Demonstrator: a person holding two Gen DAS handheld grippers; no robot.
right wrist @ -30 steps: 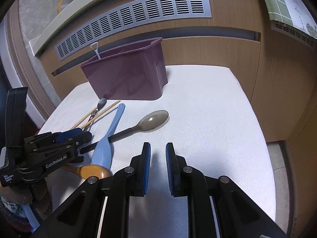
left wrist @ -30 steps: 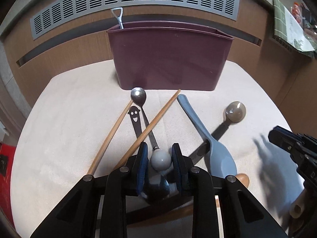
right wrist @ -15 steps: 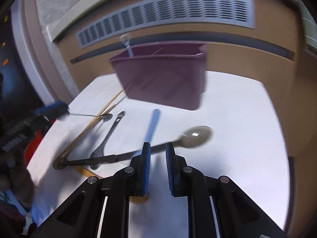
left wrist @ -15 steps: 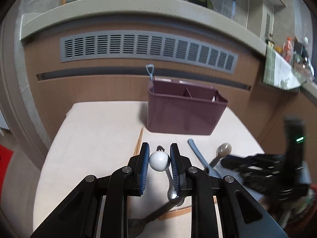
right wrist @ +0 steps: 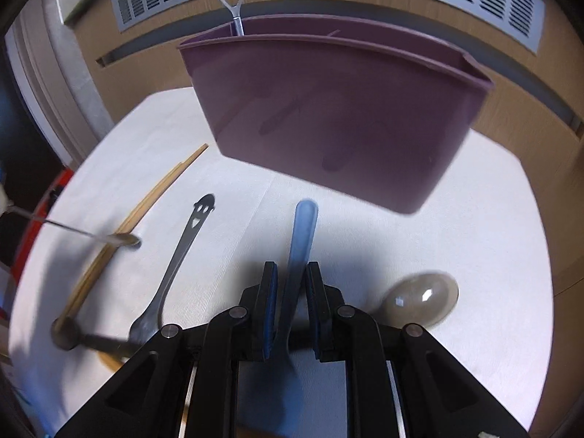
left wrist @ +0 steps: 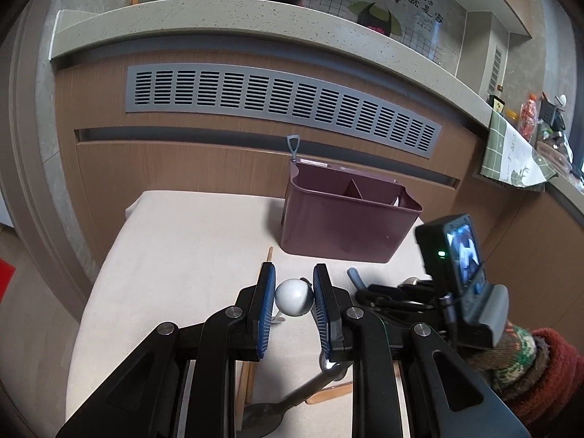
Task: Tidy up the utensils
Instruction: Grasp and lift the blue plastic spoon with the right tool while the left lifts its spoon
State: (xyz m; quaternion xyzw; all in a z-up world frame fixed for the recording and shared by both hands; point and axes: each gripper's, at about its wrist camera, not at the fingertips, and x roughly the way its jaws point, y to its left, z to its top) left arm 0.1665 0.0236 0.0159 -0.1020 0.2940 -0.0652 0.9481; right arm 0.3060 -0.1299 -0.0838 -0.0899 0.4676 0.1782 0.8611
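Note:
My left gripper (left wrist: 294, 273) is shut on the white ball end (left wrist: 294, 296) of a metal spoon, lifted above the table. The spoon's shaft and bowl (right wrist: 126, 239) hang over the chopsticks (right wrist: 146, 200) at the left of the right wrist view. My right gripper (right wrist: 292, 273) is low over the table, open. The light blue spoon's handle (right wrist: 302, 233) runs between its pads without being pinched. The purple caddy (right wrist: 339, 116) stands just beyond, with a loop-handled metal utensil (right wrist: 231, 3) in its left corner.
A dark utensil with a smiley cut-out (right wrist: 182, 241), a translucent brown spoon (right wrist: 419, 301) and a wooden spoon (right wrist: 109, 361) lie on the white table (right wrist: 492, 237). The left wrist view shows the caddy's dividers (left wrist: 352, 191), the right hand's sleeve (left wrist: 540, 365) and a wood panel with a vent (left wrist: 277, 106).
My left gripper has lifted the ball-ended spoon off the table and drawn back. My right gripper has swung left and dropped over the blue spoon's handle, with its jaw gap unchanged.

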